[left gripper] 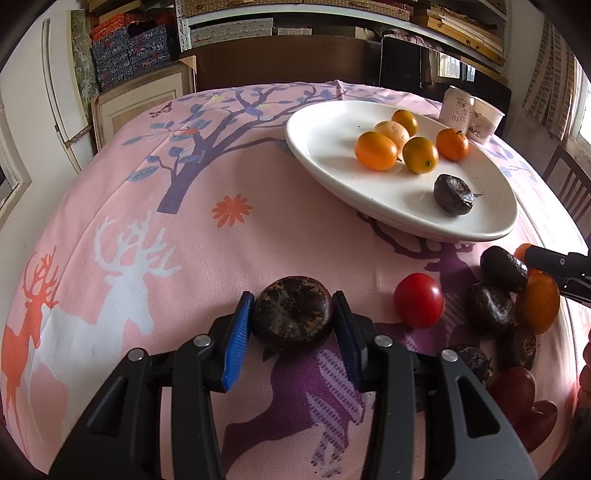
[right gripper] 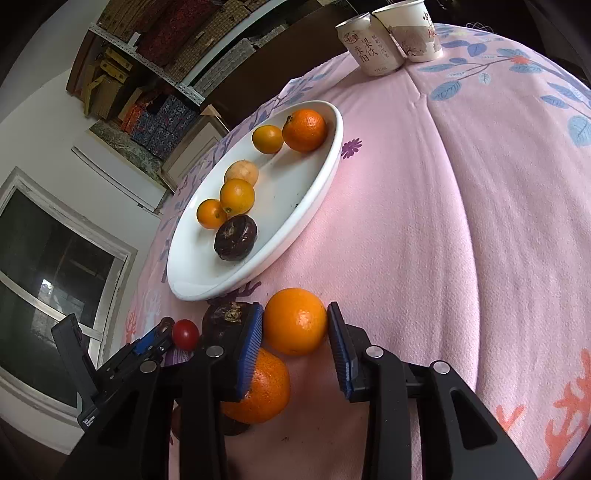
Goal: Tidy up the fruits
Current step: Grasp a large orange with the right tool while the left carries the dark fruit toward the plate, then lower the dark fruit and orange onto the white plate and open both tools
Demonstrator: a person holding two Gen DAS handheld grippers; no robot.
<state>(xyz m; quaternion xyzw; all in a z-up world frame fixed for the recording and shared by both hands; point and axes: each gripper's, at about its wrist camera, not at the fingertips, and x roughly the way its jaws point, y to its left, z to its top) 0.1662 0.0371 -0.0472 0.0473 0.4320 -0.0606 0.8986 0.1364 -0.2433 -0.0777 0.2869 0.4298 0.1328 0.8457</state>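
Observation:
My left gripper [left gripper: 293,321] has its blue pads touching both sides of a dark brown water chestnut [left gripper: 293,317] that rests on the pink tablecloth. My right gripper [right gripper: 295,325] is shut on an orange tangerine [right gripper: 295,321] near the white plate [right gripper: 317,192]. The plate [left gripper: 332,155] holds several small orange fruits [left gripper: 376,150] and one dark chestnut [left gripper: 453,194]. A red cherry tomato [left gripper: 418,305], more dark chestnuts [left gripper: 490,309] and another tangerine [right gripper: 260,387] lie in a pile between the grippers.
A drink can [right gripper: 373,44] and a paper cup [right gripper: 413,29] stand at the far edge of the table beyond the plate. A wooden chair [left gripper: 569,188] stands at the right. Shelves with boxes line the back wall.

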